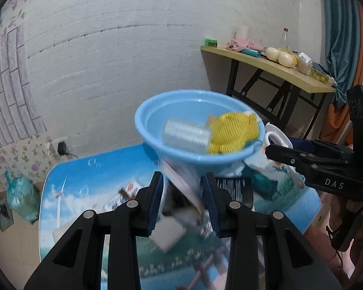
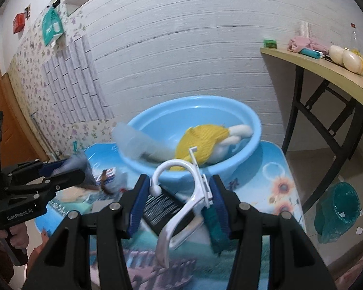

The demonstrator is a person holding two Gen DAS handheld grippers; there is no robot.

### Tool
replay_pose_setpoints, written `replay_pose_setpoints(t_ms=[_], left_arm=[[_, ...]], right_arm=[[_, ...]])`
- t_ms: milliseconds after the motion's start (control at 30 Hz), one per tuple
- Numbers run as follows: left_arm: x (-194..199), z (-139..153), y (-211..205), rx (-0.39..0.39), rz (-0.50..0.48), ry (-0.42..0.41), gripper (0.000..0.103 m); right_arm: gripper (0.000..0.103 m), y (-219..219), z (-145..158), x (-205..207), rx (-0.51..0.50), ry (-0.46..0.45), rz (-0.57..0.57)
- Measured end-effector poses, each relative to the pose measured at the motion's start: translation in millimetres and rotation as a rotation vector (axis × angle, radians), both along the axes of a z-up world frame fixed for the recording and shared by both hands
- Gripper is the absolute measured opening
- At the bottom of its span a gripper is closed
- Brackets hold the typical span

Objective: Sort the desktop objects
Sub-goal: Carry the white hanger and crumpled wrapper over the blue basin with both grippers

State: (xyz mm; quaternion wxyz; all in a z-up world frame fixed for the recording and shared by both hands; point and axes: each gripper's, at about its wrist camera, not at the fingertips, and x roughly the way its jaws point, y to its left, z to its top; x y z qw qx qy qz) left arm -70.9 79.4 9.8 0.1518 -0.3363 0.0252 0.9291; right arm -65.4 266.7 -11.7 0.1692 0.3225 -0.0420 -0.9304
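A light blue basin (image 1: 176, 154) (image 2: 249, 130) stands on the small picture-printed table (image 1: 84, 176) (image 2: 278, 181). It holds a yellow mesh item (image 1: 232, 130) (image 2: 203, 140) and a clear tape roll stack (image 1: 186, 133) (image 2: 135, 140). My left gripper (image 1: 184, 200) holds a blurred packet (image 1: 181, 188) between its pads, just before the basin. My right gripper (image 2: 179, 200) is shut on a white plastic hanger (image 2: 181, 207) above a black box (image 2: 159, 207). The right gripper also shows at the right of the left wrist view (image 1: 302, 159).
A wooden side table (image 1: 278, 70) (image 2: 326, 72) with food and a bottle stands right by the wall. A teal bag-lined bin (image 2: 338, 207) sits on the floor right. Another teal bag (image 1: 19, 193) lies left of the table. A white card (image 1: 167, 234) lies on the table.
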Motion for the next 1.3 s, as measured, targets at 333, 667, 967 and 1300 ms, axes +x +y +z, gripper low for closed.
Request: replay_pose_setpoints(t_ms=[333,667,967,1300], left_arm=[[-20.8,-15.7,-0.5,-0.027,-0.011,-0.031,0.034],[-2.7,-60.7,-40.1,-0.021,0.096,-0.140,0.071],[-20.1,-88.7,-36.5,-0.054,0.093,-0.205,0.071],[-41.1,-101.5,-29.2,-0.096,0.116,-0.278,0.068]], right_arm=[[0.050,11.8,1.1,-27.6,-0.016,0.013,-0.013],[0.050,5.8,-8.1,-24.5,-0.017,-0.013,-0.004],[0.050,1.2,-5.1,-22.6,0.002,-0.010,-0.006],[0.050,-0.8,-4.0,-25.0,0.008,-0.011,-0.002]])
